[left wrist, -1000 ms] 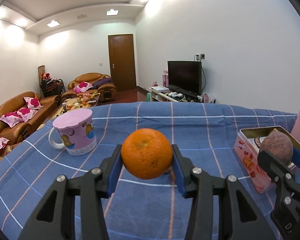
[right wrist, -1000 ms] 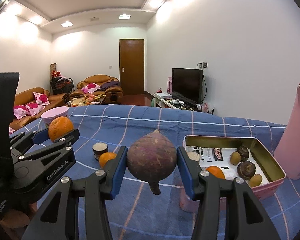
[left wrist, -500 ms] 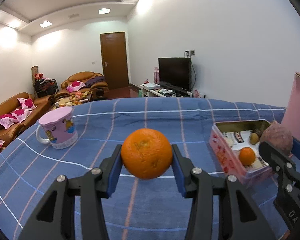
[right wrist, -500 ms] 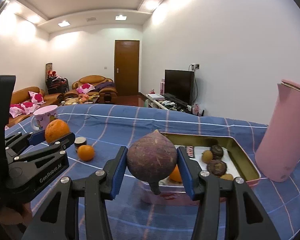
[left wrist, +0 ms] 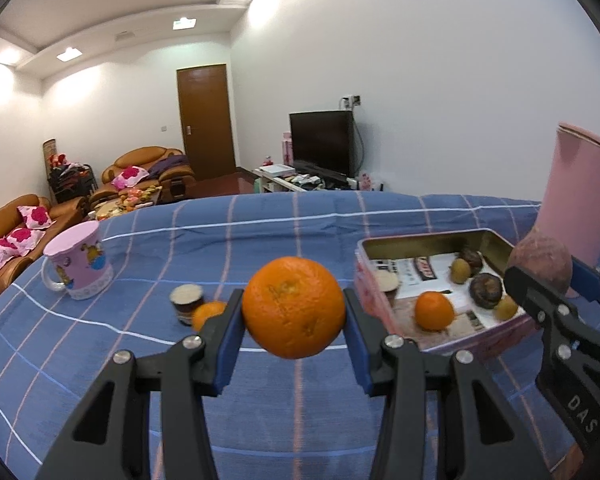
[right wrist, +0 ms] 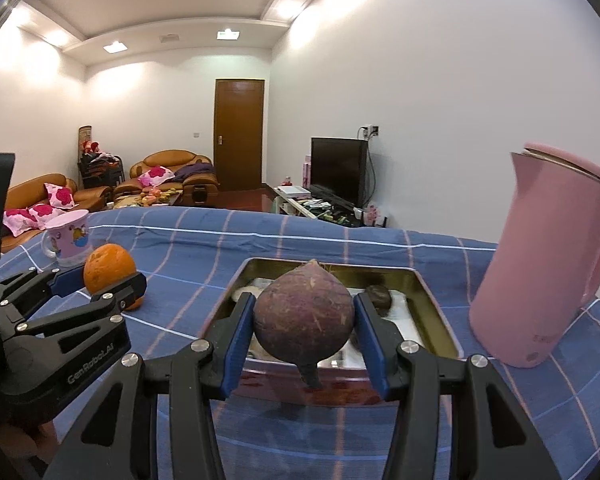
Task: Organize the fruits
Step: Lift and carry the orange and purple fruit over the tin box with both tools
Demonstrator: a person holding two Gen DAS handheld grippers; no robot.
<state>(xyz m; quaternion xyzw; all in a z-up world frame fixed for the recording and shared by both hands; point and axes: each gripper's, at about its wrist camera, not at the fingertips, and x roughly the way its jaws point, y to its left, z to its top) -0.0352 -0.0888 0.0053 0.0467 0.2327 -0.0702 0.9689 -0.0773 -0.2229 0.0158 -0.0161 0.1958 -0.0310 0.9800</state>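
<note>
My left gripper is shut on a large orange and holds it above the blue checked cloth, left of the pink tin. My right gripper is shut on a purple round root and holds it over the near edge of the tin. The tin holds a small orange, dark round fruits and yellowish ones. A small orange lies loose on the cloth. The left gripper with its orange shows in the right wrist view.
A pink mug stands on the cloth at the left. A small dark jar stands beside the loose orange. A tall pink kettle stands right of the tin. Sofas, a door and a TV lie beyond the table.
Both grippers have moved right and toward the tin, each still holding its item. The tin now lies directly under the right gripper, and the loose orange and jar have come into the left view.
</note>
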